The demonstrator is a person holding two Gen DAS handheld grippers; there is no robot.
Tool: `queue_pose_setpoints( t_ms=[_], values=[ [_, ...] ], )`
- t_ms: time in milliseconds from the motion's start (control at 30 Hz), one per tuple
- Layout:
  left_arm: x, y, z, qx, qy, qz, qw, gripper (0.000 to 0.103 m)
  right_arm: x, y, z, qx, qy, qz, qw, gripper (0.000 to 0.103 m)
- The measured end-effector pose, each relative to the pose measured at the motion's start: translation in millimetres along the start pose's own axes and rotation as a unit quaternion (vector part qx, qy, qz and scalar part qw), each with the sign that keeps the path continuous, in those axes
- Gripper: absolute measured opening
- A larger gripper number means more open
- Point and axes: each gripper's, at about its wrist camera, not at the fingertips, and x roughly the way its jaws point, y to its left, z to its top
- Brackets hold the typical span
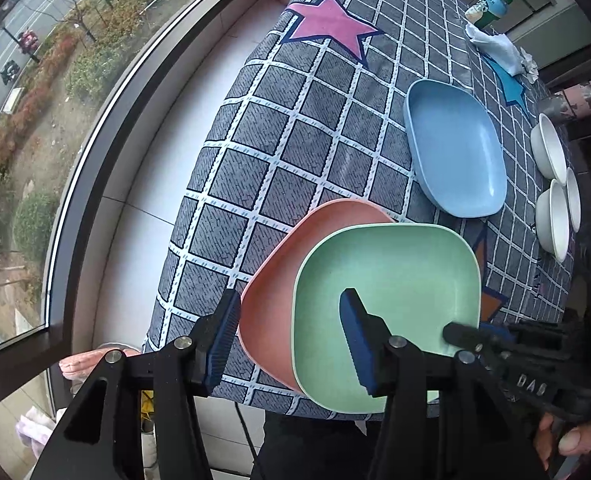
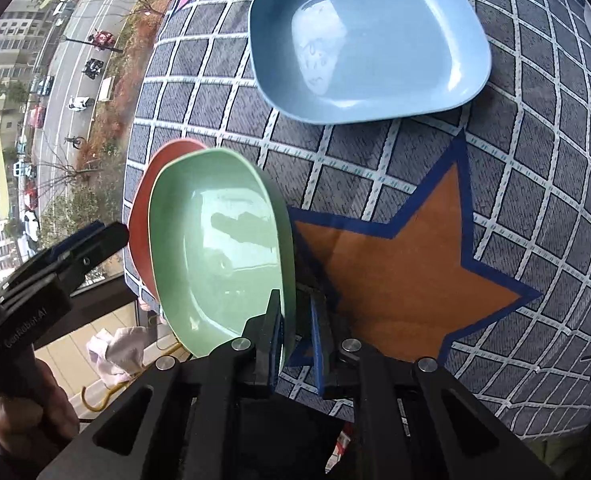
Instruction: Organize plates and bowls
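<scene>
Three plates sat on the counter (image 1: 303,128), which wore a grey checked cloth printed with stars. The green plate (image 1: 391,280) lay tilted over the pink plate (image 1: 295,264) at the near edge by the window, covering most of it, with the pink one showing past it on the window side. The blue plate (image 1: 455,148) rested flat and alone farther in, apart from the other two.

Three white bowls (image 1: 553,184) stood in a close cluster at the far right edge of the cloth, just beyond the blue plate.

Two hand-held grippers were at work. The right hand-held gripper (image 2: 297,336) was closed narrowly on the near rim of the green plate, one pad inside the rim and one outside, holding it up at a slant. The left hand-held gripper (image 1: 287,340) pointed down over the same pair with its jaws standing about half apart and pressing on nothing; one blue pad (image 1: 359,340) hung over the green plate's inside and the other sat outside the pink plate's edge, over the cloth.

At the back corner of the counter stood one bottle (image 1: 489,8) with a crumpled white cloth (image 1: 495,46) beside it.
</scene>
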Motion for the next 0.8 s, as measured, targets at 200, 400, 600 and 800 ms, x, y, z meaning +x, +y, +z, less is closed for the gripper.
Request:
queue_pose_setpoints(
  t_ms=[200, 400, 600, 800],
  values=[
    [1, 2, -6, -0.009, 0.006, -0.006, 0.9999, 0.056, 20, 42, -3, -0.073, 0.021, -0.009, 0.997, 0.049],
    [-7, -19, 7, 0.005, -0.006, -0.033, 0.9994, 0.056, -24, 18, 5, -0.041, -0.054, -0.026, 0.997, 0.093],
    [-11, -66, 41, 0.026, -0.013, -0.072, 0.9970, 0.057, -46, -14, 16, -0.005, -0.104, -0.081, 0.991, 0.092],
    [-4, -98, 86, 0.015, -0.030, -0.053, 0.9980, 0.083, -80, -42, 46, 0.008, -0.144, -0.119, 0.982, 0.092]
  ],
)
